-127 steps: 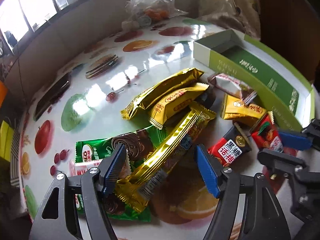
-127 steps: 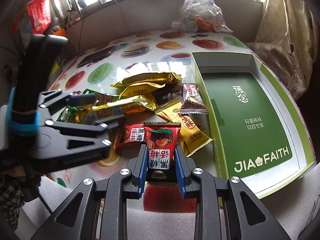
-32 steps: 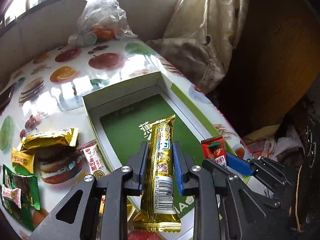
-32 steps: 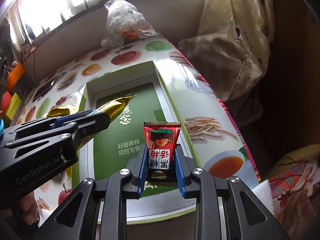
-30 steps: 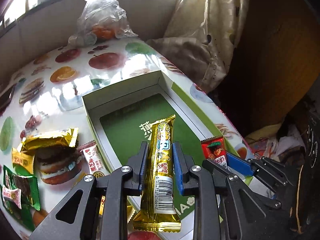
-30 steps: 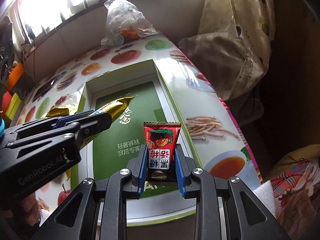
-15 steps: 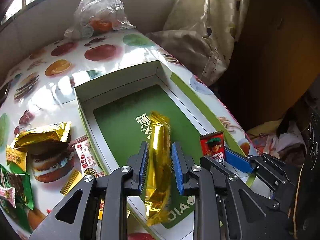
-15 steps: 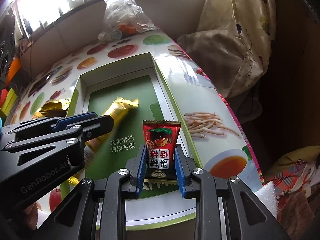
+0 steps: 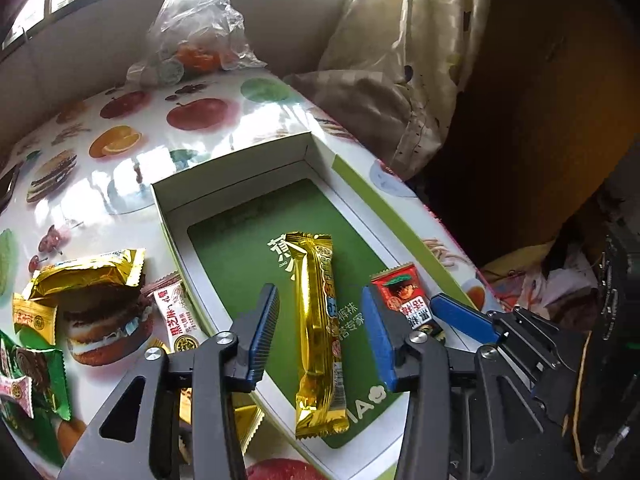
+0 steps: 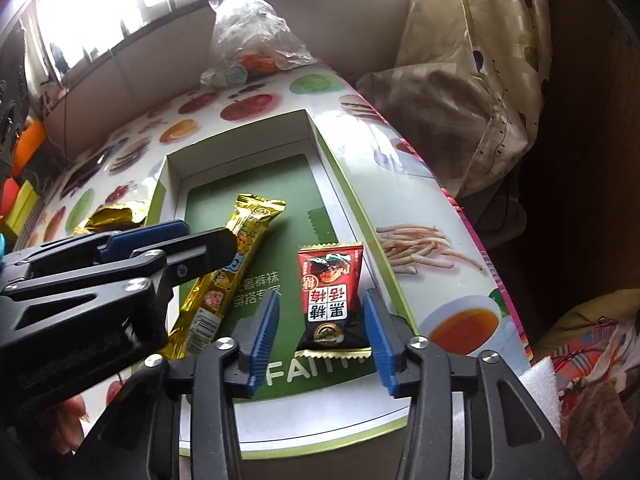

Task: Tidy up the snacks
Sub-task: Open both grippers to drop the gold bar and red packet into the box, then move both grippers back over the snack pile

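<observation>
Snacks: long gold foil bar and red-black candy sachet lie in green-floored white box | left gripper, right gripper jaws just opening, clear of both | loose packets left of left gripper remain.

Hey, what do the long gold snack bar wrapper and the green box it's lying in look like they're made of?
Gold snack bar: likely metallised plastic film, glossy; it shows mirror-like glints, creases and crimped ends.
Green box: apparently printed cardboard, fairly matte; it has thin straight white walls with folded corners and a flat green printed floor.
</observation>
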Motion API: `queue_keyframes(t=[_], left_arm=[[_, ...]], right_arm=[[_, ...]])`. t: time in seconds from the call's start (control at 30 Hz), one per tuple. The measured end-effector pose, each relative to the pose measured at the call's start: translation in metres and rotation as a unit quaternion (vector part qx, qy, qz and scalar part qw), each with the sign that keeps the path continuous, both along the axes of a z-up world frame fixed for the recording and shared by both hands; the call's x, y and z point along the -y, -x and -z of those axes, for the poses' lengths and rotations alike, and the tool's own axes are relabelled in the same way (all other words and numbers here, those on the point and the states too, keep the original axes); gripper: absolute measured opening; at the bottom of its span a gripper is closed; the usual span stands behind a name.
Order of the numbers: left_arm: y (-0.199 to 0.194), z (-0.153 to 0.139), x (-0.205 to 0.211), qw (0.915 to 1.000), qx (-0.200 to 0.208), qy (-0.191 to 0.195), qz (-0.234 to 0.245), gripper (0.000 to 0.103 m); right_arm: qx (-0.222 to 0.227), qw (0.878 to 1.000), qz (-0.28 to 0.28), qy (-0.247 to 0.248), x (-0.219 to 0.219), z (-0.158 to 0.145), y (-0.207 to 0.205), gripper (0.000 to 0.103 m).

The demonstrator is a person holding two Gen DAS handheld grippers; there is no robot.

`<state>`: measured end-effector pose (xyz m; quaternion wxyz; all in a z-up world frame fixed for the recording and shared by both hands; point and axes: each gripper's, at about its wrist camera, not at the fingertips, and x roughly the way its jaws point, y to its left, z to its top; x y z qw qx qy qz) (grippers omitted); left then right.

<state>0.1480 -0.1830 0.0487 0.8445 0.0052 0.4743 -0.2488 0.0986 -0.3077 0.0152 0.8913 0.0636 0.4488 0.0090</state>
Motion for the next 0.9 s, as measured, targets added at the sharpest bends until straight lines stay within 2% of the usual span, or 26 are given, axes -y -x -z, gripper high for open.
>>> queue_keyframes(t=[0.37,0.5,0.73,0.9], left_arm=[[0.018,-0.027,-0.025,0.9993,0.031,0.012,-0.018,0.045],[0.029,-0.039,-0.043,0.9985,0.045,0.018,-0.025,0.045],[0.048,-0.049,-0.101,0.9947,0.062,0.019,-0.08,0.045],[0.056,-0.049,-0.14,0.9901,0.063,0.013,-0.125,0.045]], right_arm=[[0.028,1.0,0.009,0.006,-0.005,-0.02,0.013,0.049],[0.049,0.999,-0.006,0.006,-0.012,-0.032,0.021,0.049],[0.079,0.995,-0.059,-0.013,-0.04,-0.051,0.035,0.049],[0.081,0.99,-0.112,-0.008,-0.072,-0.049,0.039,0.049]])
